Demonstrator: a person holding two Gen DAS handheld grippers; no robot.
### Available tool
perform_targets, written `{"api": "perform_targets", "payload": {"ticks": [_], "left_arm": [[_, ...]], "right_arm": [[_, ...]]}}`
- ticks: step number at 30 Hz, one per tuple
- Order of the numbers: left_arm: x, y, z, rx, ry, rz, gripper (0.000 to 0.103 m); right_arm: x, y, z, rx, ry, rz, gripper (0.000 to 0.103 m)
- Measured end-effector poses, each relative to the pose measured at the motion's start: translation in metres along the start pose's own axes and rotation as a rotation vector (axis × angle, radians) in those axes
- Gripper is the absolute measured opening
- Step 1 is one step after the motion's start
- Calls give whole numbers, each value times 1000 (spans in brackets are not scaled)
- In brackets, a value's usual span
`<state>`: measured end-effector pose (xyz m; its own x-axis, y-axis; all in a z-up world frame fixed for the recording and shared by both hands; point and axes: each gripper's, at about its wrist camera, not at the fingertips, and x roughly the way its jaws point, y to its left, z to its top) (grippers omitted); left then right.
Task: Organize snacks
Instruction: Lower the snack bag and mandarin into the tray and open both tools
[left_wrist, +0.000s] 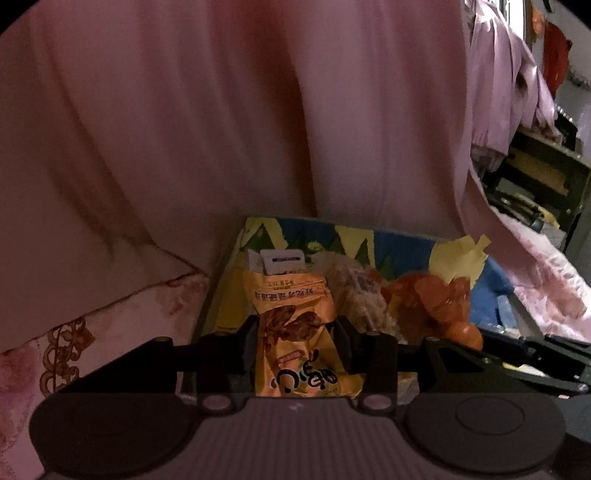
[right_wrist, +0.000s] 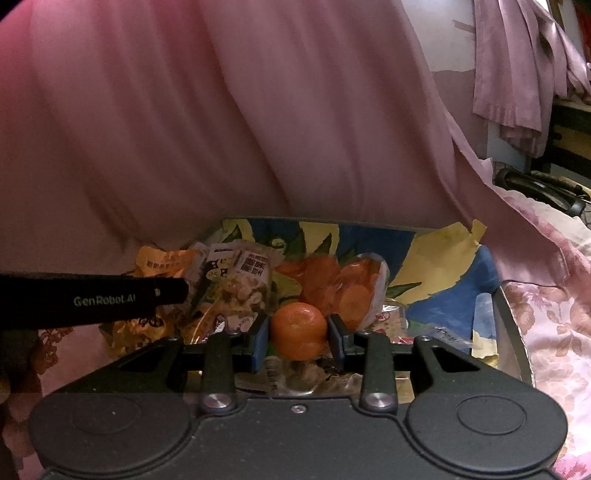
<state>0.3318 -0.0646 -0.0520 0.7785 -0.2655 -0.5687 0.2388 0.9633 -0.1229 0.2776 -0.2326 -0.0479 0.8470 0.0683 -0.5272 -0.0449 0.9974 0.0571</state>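
A box lined with blue, yellow and green paper (left_wrist: 406, 243) (right_wrist: 424, 243) sits on the bed and holds snack packets. My left gripper (left_wrist: 297, 332) is shut on an orange snack packet (left_wrist: 295, 332) with brown printing, held over the box's left side. My right gripper (right_wrist: 299, 330) is shut on a small orange tangerine (right_wrist: 299, 328), its blue pads touching both sides. Behind it lie a clear bag of orange slices (right_wrist: 354, 291) and a pale printed packet (right_wrist: 240, 288). The left gripper's black body (right_wrist: 92, 299) crosses the right wrist view at left.
A pink curtain (left_wrist: 221, 110) hangs right behind the box. Floral pink bedding (left_wrist: 55, 350) (right_wrist: 554, 314) surrounds it. A white carton (left_wrist: 282, 260) stands at the box's back. A dark shelf (left_wrist: 535, 177) stands at far right.
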Motion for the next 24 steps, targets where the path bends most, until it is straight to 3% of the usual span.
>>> {"api": "perform_targets", "payload": {"ticks": [24], "left_arm": [[5,7,2,-29,45,-12,51]], "right_arm": [[5,0,-3,5,7,-3,37]]}}
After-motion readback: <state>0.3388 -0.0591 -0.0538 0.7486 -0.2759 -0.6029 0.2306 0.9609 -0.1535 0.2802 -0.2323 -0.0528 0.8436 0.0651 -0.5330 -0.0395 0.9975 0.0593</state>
